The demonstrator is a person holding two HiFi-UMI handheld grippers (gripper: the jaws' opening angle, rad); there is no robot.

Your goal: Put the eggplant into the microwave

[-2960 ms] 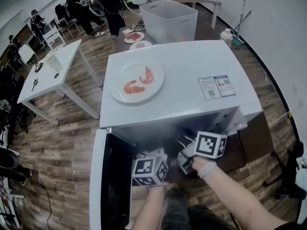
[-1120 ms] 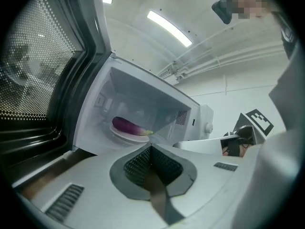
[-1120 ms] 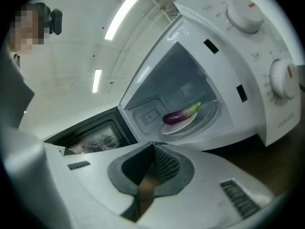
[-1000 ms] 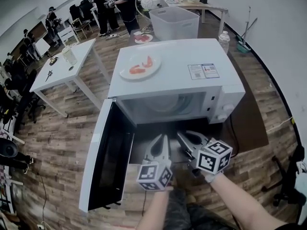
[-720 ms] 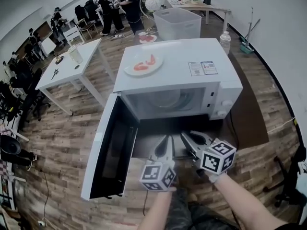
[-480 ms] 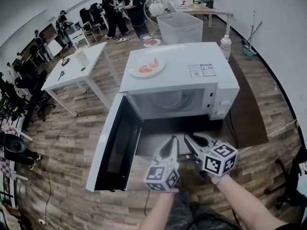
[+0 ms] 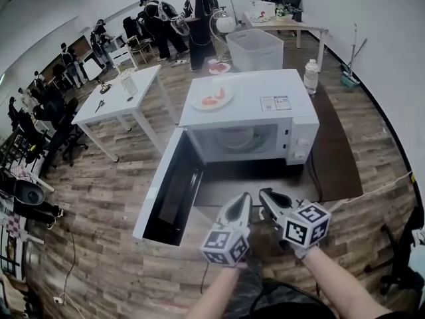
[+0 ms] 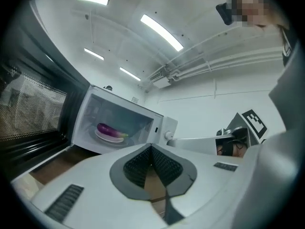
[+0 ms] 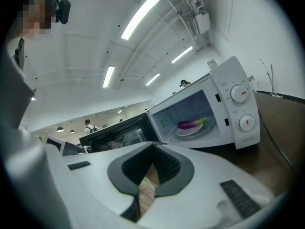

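The purple eggplant (image 8: 110, 129) with a green stem lies on a white plate (image 8: 106, 136) inside the white microwave (image 7: 285, 89), also seen as the eggplant (image 9: 190, 124) in the right gripper view. The microwave door (image 7: 165, 192) hangs wide open to the left. Both grippers are well in front of the microwave, side by side. My left gripper (image 7: 243, 201) is shut with nothing between its jaws. My right gripper (image 7: 267, 197) is shut and empty too.
A plate of red food (image 7: 214, 98) rests on top of the microwave. The microwave stands on a dark low table (image 7: 335, 158). A white table (image 7: 113, 102) is to the left, a white bin (image 7: 255, 48) behind, a bottle (image 7: 309, 76) at the right. People stand at the back.
Both grippers have drawn back from the microwave and risen. The view has pulled away, so the whole microwave and its open door now show farther off.
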